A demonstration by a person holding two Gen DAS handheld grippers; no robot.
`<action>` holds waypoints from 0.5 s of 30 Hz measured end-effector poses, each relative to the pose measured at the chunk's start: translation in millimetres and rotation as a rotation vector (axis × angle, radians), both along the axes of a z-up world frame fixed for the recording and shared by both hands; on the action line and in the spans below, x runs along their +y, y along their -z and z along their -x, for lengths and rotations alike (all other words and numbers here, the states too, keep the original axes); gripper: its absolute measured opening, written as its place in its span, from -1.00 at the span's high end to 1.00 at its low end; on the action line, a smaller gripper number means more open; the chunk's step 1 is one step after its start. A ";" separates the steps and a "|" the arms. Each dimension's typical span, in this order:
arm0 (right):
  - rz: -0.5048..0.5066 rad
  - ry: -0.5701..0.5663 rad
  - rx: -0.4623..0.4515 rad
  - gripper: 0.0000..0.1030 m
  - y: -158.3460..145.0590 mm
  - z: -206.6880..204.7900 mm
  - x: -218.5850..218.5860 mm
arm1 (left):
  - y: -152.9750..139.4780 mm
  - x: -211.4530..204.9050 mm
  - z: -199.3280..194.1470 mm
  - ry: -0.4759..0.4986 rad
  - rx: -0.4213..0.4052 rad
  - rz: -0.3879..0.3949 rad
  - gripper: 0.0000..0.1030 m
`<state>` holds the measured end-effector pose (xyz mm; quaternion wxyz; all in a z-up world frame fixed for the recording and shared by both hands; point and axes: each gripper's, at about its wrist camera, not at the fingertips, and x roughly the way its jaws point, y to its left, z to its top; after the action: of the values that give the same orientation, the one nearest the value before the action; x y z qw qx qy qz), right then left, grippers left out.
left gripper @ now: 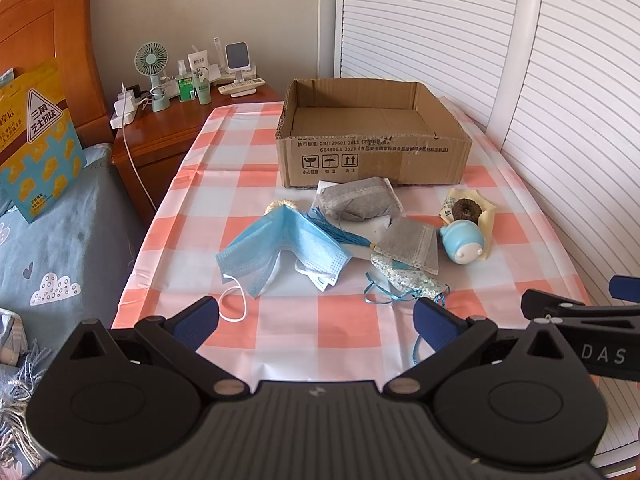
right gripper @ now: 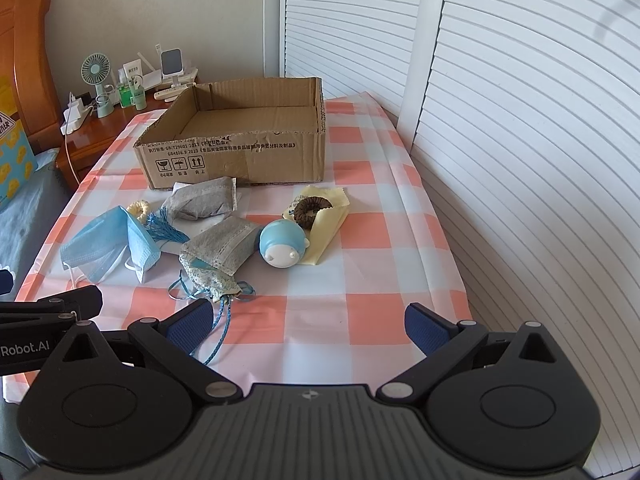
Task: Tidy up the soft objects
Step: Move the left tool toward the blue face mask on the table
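An open cardboard box [left gripper: 372, 160] [right gripper: 240, 158] stands at the far side of the checked tablecloth, with nothing visible inside. In front of it lie blue face masks [left gripper: 280, 254] [right gripper: 108, 246], two grey sachets [left gripper: 356, 202] [right gripper: 200, 200], a floral drawstring pouch [left gripper: 412, 280] [right gripper: 208, 280], a blue squishy toy [left gripper: 464, 242] [right gripper: 282, 242], a brown hair tie [left gripper: 466, 208] [right gripper: 312, 210] on a yellow cloth [right gripper: 326, 236], and a blue tassel [left gripper: 336, 232]. My left gripper [left gripper: 316, 322] hovers open near the masks, empty. My right gripper [right gripper: 310, 326] hovers open near the pouch's cord, empty.
A wooden nightstand [left gripper: 160, 132] with a small fan [left gripper: 150, 60], bottles and chargers stands at the back left. A bed with a yellow snack bag [left gripper: 40, 136] lies to the left. White louvred doors [right gripper: 520, 140] run along the right side of the table.
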<state>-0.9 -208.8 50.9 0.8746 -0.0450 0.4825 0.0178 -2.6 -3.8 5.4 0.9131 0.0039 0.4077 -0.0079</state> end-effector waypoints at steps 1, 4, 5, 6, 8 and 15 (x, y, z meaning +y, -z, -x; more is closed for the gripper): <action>0.001 0.000 0.000 -1.00 0.1 0.3 0.2 | -0.1 0.0 0.2 0.000 0.000 0.000 -0.99; 0.001 0.000 -0.002 -1.00 0.5 0.5 0.3 | -2.6 0.3 -0.4 0.001 -0.002 -0.001 -0.99; 0.001 0.000 -0.003 -1.00 0.8 0.7 0.3 | -3.0 0.0 -0.4 0.002 -0.002 -0.002 -0.99; 0.001 -0.001 -0.003 -1.00 0.6 0.5 0.3 | -3.3 -0.3 -0.4 0.003 -0.003 -0.002 -0.99; 0.002 -0.001 -0.004 -1.00 1.2 0.9 0.4 | -5.0 -0.7 0.2 0.003 -0.004 -0.002 -0.99; 0.001 -0.004 -0.010 -1.00 -4.7 -3.3 -1.6 | -6.1 0.9 -4.5 0.006 -0.011 -0.003 -0.99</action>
<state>2.4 -210.4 55.6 0.8769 -0.0463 0.4780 0.0193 1.9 -2.9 11.5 0.9152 0.0067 0.4028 -0.0100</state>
